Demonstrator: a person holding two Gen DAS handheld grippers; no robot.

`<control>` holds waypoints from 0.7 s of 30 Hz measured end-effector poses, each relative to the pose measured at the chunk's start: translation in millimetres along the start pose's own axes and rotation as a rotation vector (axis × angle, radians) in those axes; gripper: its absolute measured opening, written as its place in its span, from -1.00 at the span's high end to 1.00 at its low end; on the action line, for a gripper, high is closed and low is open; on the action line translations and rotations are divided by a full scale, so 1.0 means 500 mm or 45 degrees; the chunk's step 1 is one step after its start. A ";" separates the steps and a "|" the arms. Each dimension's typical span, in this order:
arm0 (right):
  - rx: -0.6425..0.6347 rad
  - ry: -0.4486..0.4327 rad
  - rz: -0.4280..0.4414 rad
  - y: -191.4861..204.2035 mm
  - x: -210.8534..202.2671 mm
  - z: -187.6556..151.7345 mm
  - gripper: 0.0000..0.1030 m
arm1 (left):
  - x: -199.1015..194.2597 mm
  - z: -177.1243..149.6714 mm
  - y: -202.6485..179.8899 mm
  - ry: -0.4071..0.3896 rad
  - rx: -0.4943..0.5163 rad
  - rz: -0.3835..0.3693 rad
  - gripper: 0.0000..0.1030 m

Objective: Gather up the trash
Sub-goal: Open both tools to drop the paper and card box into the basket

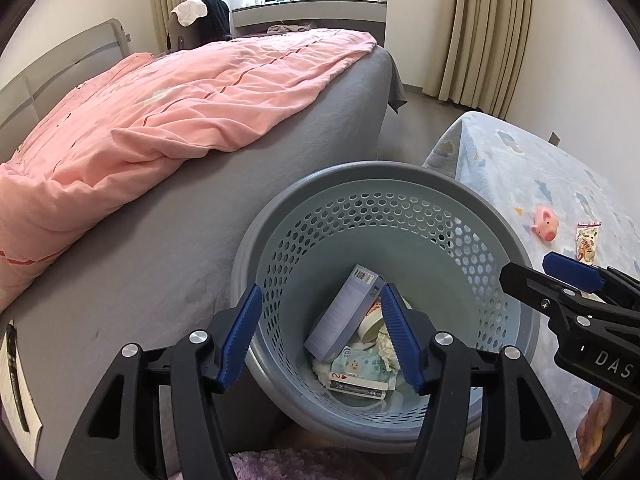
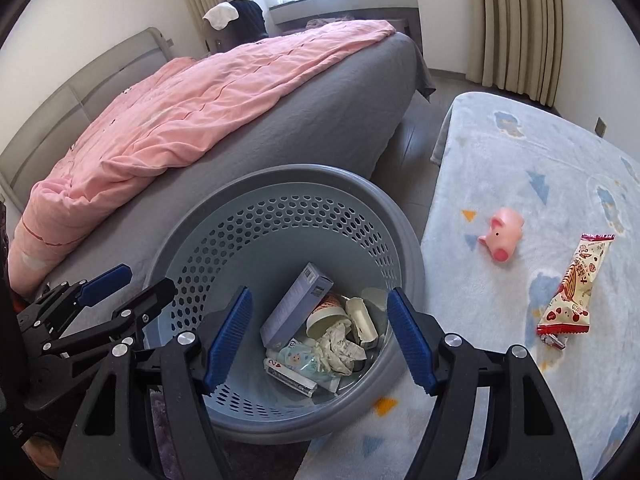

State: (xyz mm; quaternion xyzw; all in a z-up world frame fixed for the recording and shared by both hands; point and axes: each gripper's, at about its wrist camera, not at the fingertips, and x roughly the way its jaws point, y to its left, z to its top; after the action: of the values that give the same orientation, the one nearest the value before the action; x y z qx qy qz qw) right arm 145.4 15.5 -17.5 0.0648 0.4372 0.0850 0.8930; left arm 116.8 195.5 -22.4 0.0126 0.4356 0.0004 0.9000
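A blue-grey perforated basket [image 1: 440,184] [image 2: 280,184] stands between the bed and a low blanket-covered surface. It holds trash: a lilac box [image 1: 344,312] [image 2: 296,308], a paper cup [image 2: 326,314], crumpled tissue [image 2: 340,350] and a wipes pack [image 1: 360,368]. My left gripper [image 1: 320,336] is open and empty over the basket; it also shows in the right wrist view [image 2: 136,280]. My right gripper [image 2: 320,340] is open and empty over the basket, and it shows at the right of the left wrist view [image 1: 536,272]. A red-white snack wrapper [image 2: 572,288] [image 1: 586,240] lies on the blanket.
A pink pig toy [image 2: 502,238] [image 1: 544,222] lies on the light blue blanket [image 2: 520,160] near the wrapper. A bed with a grey sheet [image 1: 180,240] and pink duvet [image 1: 180,100] fills the left. A purple rug [image 1: 280,464] lies below the basket.
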 end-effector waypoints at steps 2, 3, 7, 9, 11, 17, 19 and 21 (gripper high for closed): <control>0.006 -0.001 0.007 -0.001 -0.003 -0.002 -0.33 | -0.001 -0.002 0.003 0.008 -0.007 0.006 -0.18; 0.008 -0.002 0.009 -0.002 -0.004 -0.002 -0.34 | -0.003 -0.003 0.003 0.008 -0.009 0.009 -0.18; 0.011 0.000 0.015 -0.003 -0.008 -0.004 -0.34 | -0.012 -0.003 0.005 0.003 -0.012 0.022 -0.22; 0.010 0.001 0.013 -0.002 -0.012 -0.005 -0.35 | -0.017 -0.004 0.005 0.000 -0.015 0.024 -0.23; 0.011 -0.001 0.013 -0.003 -0.016 -0.007 -0.35 | -0.021 -0.005 0.004 -0.002 -0.018 0.022 -0.23; 0.023 -0.012 0.003 -0.011 -0.034 -0.012 -0.39 | -0.037 -0.008 -0.007 -0.008 -0.011 0.012 -0.24; 0.029 -0.015 0.001 -0.015 -0.040 -0.015 -0.39 | -0.043 -0.009 -0.011 -0.011 -0.008 0.008 -0.24; 0.034 -0.019 -0.001 -0.019 -0.047 -0.017 -0.40 | -0.050 -0.010 -0.015 -0.015 -0.004 0.006 -0.26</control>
State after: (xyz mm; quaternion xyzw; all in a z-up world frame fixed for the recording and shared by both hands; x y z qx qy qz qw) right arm 125.3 1.7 -6.3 0.0771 0.4318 0.0782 0.8953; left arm 97.3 187.8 -6.0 0.0120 0.4303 0.0031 0.9026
